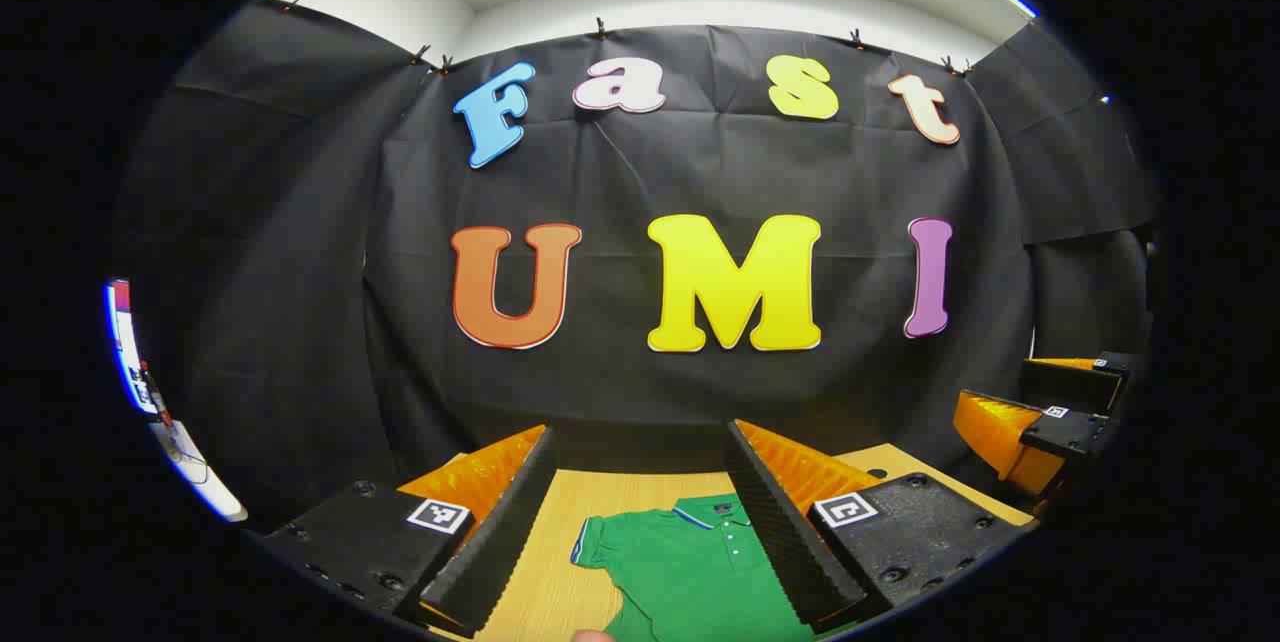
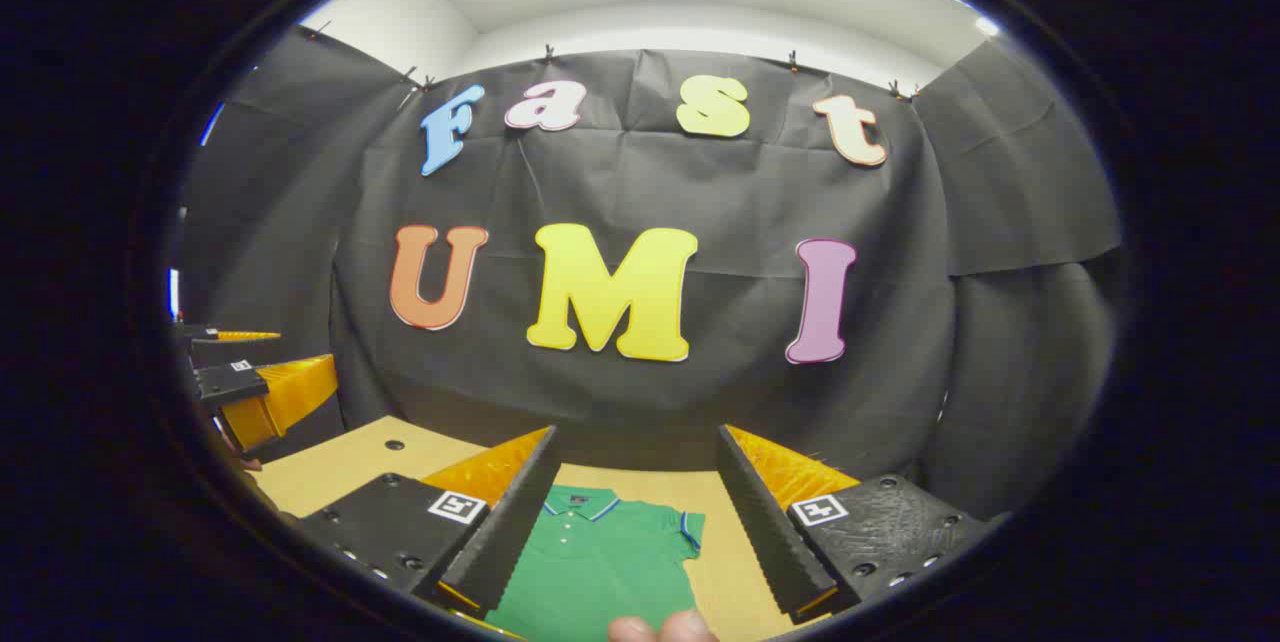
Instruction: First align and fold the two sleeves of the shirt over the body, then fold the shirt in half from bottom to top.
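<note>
Left gripper [image 1: 640, 512] up in the air, fingers spread wide with nothing between them; through that gap, below and ahead, the green polo shirt [image 1: 690, 567] lies flat on the wooden table [image 1: 545, 562]; one short sleeve [image 1: 598, 540] pokes out toward the left-hand finger, the collar [image 1: 712, 510] sits at the far end of the gap, and the right-hand finger hides the other half of the shirt.

Over to the right gripper [image 2: 640, 512]; same story, fingers parted wide, empty, hanging above the tabletop [image 2: 340, 467]; the shirt [image 2: 600, 562] sits between and beneath them, collar [image 2: 580, 502] far, a sleeve [image 2: 688, 532] reaching toward the right-hand finger, the opposite side tucked behind the left-hand one; a fingertip or two of the person's hand [image 2: 660, 628] peeps in at the bottom.

Each gripper shows at the other's outer edge, level with it, well apart.

The relation that counts: the shirt runs lengthwise away from both pairs of jaws, hem near, collar far, so its long axis lines up with the fingers; each sleeve sticks out sideways from it; the left gripper looks nearer the one sleeve, the right nearer the other; I'd say neither sleeve is folded yet, and both grippers must drop and come inward to their own sleeve.
</note>
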Motion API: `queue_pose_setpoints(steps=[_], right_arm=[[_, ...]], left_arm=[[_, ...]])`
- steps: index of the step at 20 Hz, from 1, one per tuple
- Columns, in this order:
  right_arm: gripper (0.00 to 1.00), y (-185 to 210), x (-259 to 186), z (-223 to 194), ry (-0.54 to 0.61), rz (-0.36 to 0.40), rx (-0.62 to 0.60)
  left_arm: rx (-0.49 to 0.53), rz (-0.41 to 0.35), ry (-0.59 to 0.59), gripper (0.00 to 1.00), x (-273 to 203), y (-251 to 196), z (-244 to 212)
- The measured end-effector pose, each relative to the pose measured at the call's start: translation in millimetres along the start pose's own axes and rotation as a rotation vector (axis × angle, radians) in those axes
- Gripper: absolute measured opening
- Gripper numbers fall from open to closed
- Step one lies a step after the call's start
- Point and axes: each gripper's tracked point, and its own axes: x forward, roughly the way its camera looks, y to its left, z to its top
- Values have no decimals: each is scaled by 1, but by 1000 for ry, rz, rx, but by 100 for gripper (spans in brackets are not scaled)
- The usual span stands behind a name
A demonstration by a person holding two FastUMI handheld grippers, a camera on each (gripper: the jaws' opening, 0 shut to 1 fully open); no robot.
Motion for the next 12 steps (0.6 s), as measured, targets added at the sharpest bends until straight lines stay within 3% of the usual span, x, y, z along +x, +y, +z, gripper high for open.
queue_pose_setpoints(steps=[12], right_arm=[[95,-4,40,-2,13,-14,-3]], left_arm=[[-12,-25,-1,100,35,-7,-5]])
